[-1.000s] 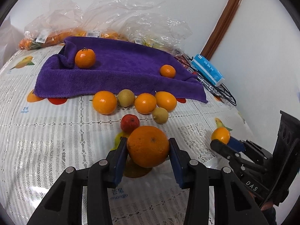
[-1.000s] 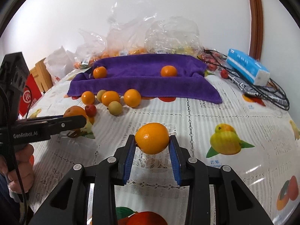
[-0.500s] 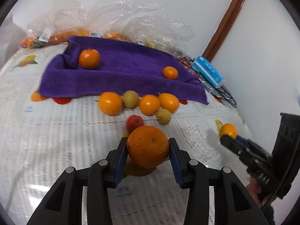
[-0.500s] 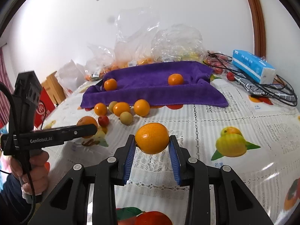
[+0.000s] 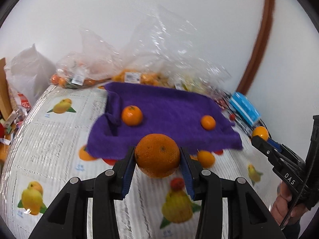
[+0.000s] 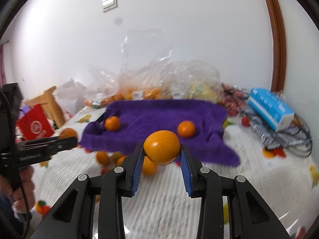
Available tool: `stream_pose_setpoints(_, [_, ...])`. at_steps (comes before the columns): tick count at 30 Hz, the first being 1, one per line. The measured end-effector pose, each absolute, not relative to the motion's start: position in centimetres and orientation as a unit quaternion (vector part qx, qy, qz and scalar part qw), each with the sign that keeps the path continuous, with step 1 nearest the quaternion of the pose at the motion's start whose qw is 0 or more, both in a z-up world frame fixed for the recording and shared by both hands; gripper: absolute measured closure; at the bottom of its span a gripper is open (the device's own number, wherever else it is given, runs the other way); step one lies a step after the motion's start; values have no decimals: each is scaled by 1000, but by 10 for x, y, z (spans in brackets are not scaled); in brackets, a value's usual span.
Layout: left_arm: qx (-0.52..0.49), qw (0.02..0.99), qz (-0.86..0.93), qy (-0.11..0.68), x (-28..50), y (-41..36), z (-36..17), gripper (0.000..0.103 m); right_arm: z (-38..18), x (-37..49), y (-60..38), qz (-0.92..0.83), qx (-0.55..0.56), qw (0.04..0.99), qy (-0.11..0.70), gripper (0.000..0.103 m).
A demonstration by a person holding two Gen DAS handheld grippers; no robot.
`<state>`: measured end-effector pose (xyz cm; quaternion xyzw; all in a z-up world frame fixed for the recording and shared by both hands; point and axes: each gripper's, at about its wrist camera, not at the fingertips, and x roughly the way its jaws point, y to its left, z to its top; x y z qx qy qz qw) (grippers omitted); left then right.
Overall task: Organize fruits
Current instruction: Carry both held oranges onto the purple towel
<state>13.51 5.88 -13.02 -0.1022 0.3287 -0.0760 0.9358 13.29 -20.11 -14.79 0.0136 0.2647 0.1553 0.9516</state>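
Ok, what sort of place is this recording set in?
Probably a home room, not a lab: a table under a fruit-printed lace-pattern tablecloth, clear plastic grocery bags of fruit against a plain white wall with a light switch, and a blue tissue pack.

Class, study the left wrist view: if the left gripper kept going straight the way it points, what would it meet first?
Probably the purple towel: the left gripper, shut on a large rough-skinned orange, aims at its near edge. Depth is uncertain.
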Motion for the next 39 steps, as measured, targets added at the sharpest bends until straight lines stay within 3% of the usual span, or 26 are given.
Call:
stream_pose_setpoints(21, [-117, 942, -71, 305, 230, 46, -119, 62, -93, 224, -199, 140, 33, 965, 218, 67])
stream_pose_setpoints(39, [-125, 937, -57, 321, 249, 57, -155, 62, -149, 267, -241, 97, 68, 955, 271, 67])
